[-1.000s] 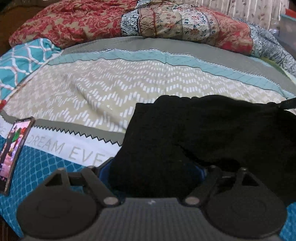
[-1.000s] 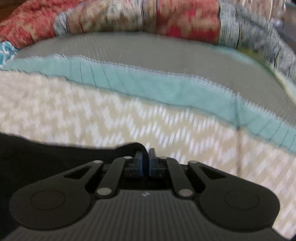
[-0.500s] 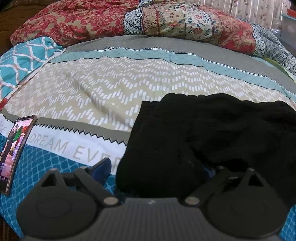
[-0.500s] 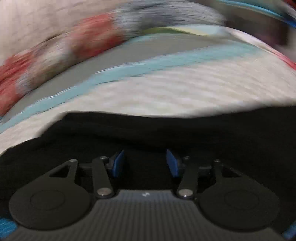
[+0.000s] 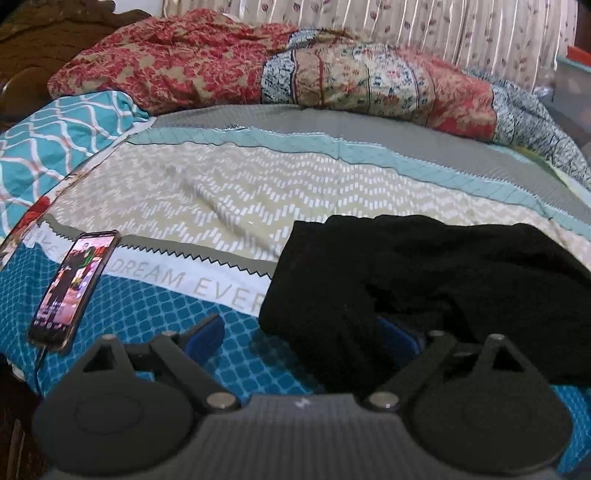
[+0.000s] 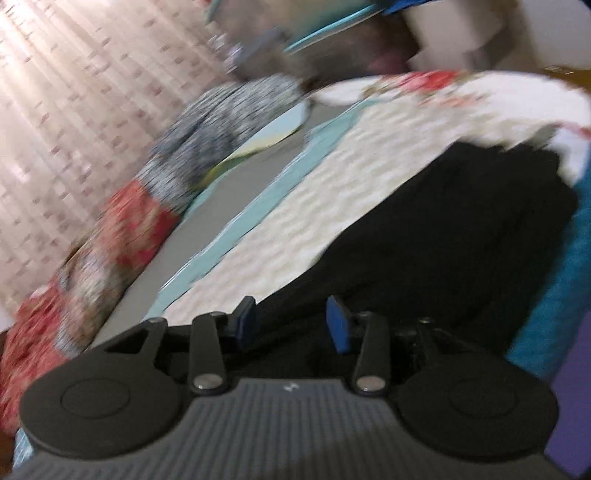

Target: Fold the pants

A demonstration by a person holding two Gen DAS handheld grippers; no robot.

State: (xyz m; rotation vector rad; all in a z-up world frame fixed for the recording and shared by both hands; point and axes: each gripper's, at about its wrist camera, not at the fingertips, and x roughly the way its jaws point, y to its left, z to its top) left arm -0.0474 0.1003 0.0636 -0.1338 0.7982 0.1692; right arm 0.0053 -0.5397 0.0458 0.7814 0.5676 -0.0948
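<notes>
The left gripper (image 5: 301, 334) is seen with its blue pads spread wide; the near left corner of the black pants (image 5: 424, 295) lies between them, and no pad is seen pressing on the cloth. The jaws of the right gripper (image 6: 291, 323) have just been opening and are parted about halfway, with black cloth of the pants (image 6: 443, 240) below and between the fingertips, not pinched. That view is blurred and tilted.

The pants are found bunched in a loose, partly folded heap on the near right part of the bedsheet (image 5: 240, 192), across its beige zigzag band and blue lattice band. A lit phone (image 5: 74, 286) is seen lying on the sheet at the near left, well apart from the pants. A red floral quilt (image 5: 258, 66) is heaped along the far edge, with a patterned curtain (image 5: 406, 22) behind it.
</notes>
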